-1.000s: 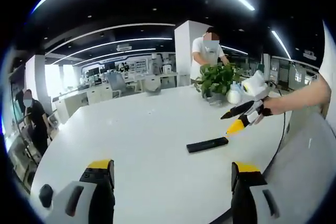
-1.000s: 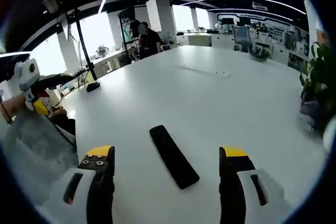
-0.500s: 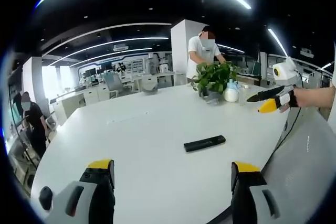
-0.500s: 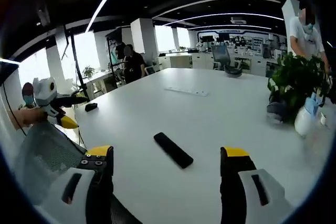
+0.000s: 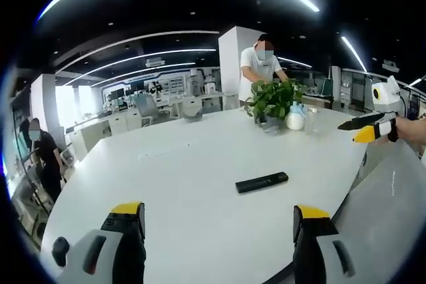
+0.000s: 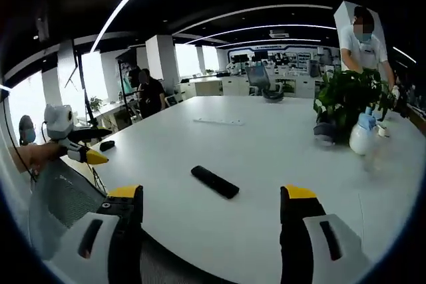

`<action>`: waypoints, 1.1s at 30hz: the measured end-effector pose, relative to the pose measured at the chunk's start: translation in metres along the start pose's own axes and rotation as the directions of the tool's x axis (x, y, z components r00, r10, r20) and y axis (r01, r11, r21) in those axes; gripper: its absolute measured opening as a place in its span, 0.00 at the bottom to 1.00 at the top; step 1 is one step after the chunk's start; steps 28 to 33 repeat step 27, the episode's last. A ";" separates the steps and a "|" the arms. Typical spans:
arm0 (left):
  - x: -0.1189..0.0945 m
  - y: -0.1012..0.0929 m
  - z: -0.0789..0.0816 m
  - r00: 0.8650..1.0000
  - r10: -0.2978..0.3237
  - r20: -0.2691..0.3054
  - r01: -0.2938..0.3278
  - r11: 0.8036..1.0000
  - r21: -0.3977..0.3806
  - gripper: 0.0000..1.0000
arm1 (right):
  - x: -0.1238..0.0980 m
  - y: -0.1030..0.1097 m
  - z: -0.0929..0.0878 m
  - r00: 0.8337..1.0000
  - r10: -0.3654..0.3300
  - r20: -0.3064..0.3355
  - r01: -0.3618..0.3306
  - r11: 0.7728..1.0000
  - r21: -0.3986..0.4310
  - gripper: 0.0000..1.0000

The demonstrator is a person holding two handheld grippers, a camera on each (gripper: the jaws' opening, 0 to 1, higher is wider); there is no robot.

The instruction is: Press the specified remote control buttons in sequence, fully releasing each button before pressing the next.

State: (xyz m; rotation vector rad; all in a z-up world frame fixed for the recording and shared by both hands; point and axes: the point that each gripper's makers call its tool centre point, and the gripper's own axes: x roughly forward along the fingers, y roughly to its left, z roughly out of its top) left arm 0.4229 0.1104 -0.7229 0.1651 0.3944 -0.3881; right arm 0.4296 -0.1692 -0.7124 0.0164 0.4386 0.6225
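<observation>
The black remote control [image 5: 262,181] [image 6: 215,181] lies flat on the white table [image 5: 186,184] [image 6: 266,144], toward the near edge and well short of the potted plant [image 5: 274,100] [image 6: 346,101] at the far side. Over the last second both grippers have drawn back from it — the right gripper [image 5: 363,128] [image 6: 213,212] no longer hovers over it but hangs off the table's edge, and the left gripper [image 5: 219,227] [image 6: 85,147] also sits outside the edge, each with jaws apart and holding nothing. My reading: no button is under pressure now — either a full release between presses or the end of the sequence.

Black remote [image 5: 261,182] flat on white table [image 5: 186,184], left gripper [image 5: 219,221] fingers [image 5: 128,212] spread, potted plant [image 5: 274,101] beyond
</observation>
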 end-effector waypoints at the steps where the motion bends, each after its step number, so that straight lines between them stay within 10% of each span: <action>1: -0.001 -0.001 -0.001 1.000 -0.003 -0.004 0.003 1.000 0.007 0.96 | 0.000 0.002 -0.002 1.000 0.000 -0.005 0.000 1.000 0.002 0.87; 33: -0.001 -0.003 -0.005 1.000 -0.016 -0.022 0.016 1.000 0.001 0.96 | 0.004 0.004 -0.015 0.999 0.017 -0.042 -0.020 0.997 -0.075 0.90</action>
